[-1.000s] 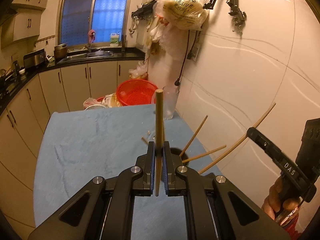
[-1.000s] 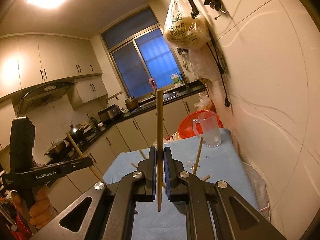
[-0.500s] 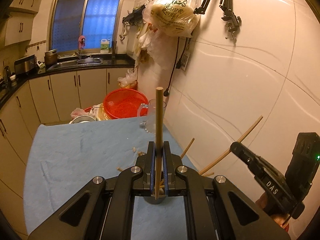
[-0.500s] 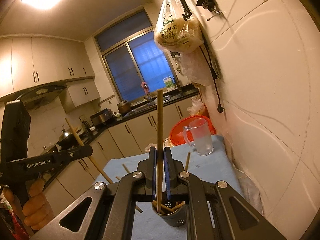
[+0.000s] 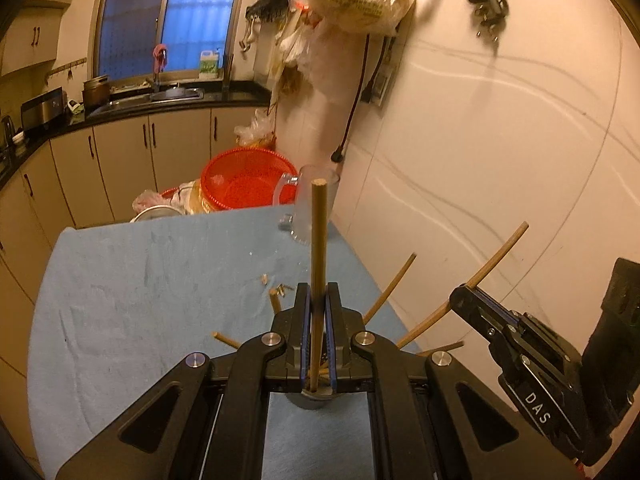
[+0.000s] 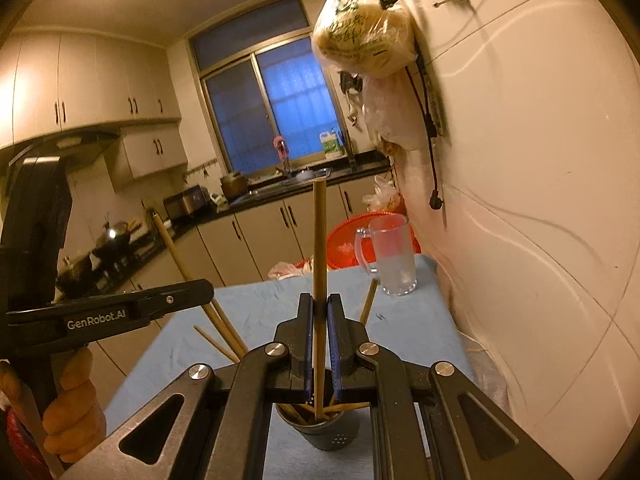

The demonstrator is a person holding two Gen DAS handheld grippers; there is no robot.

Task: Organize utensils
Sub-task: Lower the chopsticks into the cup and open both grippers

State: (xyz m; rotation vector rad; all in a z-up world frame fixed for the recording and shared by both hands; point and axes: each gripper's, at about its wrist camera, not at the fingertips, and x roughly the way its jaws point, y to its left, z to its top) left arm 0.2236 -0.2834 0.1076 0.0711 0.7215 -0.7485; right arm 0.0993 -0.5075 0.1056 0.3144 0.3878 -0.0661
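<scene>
Above a dark grey cylindrical utensil holder (image 6: 324, 432) on the blue-covered counter (image 5: 140, 300), the left gripper (image 5: 318, 312) and right gripper (image 6: 319, 320) each pinch one upright wooden chopstick (image 5: 319, 264) (image 6: 319, 264); more chopsticks stand inside it.

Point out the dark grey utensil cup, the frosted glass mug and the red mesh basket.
Dark grey utensil cup (image 6: 334, 436), right wrist view, front wall.
Frosted glass mug (image 6: 394, 260), right wrist view, body.
Red mesh basket (image 5: 244, 182), left wrist view, inner wall.

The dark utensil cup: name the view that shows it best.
Right wrist view: the dark utensil cup shows its open mouth, the chopsticks inside and its front wall below the gripper. The left wrist view gives only a sliver of its rim behind the closed fingers.
</scene>
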